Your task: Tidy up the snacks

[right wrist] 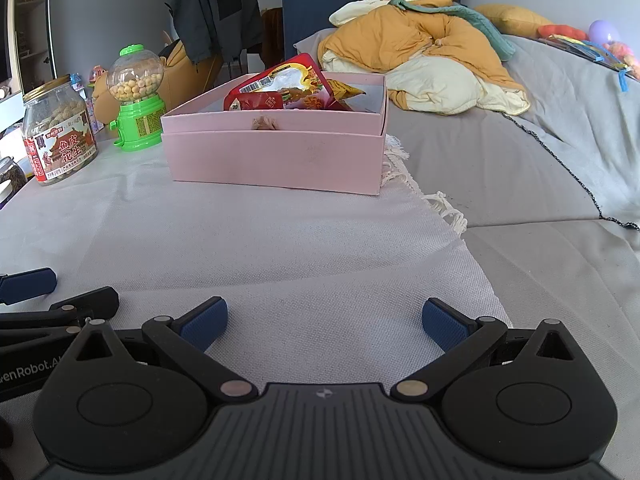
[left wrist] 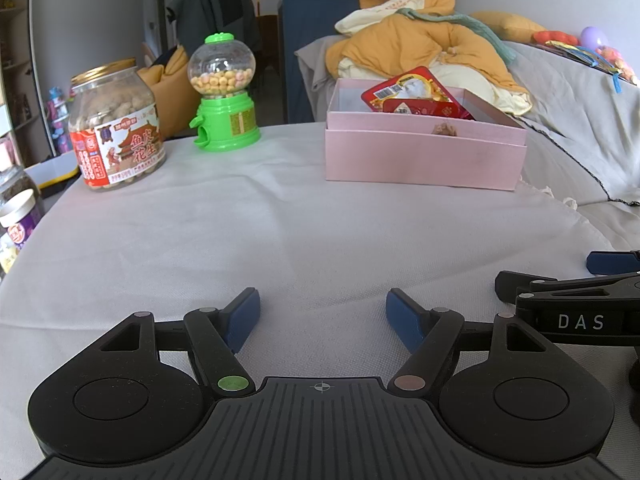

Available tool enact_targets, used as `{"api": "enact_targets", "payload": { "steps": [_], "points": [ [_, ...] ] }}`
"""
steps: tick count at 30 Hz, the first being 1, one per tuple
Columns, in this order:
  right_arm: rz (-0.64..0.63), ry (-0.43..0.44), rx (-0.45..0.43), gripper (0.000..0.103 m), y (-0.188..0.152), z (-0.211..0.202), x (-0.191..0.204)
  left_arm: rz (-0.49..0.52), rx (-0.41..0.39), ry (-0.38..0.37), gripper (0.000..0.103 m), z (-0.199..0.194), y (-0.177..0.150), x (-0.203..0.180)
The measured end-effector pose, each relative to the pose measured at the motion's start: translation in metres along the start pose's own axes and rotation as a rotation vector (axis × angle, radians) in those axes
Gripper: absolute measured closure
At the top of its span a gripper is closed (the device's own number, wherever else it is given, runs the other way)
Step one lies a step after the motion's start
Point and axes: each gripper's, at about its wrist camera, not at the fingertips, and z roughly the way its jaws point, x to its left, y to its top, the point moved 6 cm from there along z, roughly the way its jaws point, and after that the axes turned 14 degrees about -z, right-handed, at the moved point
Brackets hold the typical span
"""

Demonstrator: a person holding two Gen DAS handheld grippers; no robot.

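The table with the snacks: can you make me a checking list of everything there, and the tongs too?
Surface: white tablecloth, wrinkled, fringed edge beside a grey sofa.
Job's things: pink box open, red snack packets inside; peanut jar with gold lid; green candy dispenser, both upright left of the box.
Clutter: two more jars at the left edge.
Grippers: left tongs open, empty; right tongs open, empty.
Cables: nothing seen.
Surroundings: yellow bedding on the sofa, dark jacket on a chair.
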Motion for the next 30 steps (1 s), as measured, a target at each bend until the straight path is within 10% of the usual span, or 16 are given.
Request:
{"api": "enact_targets", "payload": {
  "steps": [30],
  "points": [
    [0.0,0.0,0.0,0.0,-0.0001,-0.0003,-0.0004,-0.001,0.001,-0.002,0.026,0.0014,0.0002,-0.0001]
  ]
}}
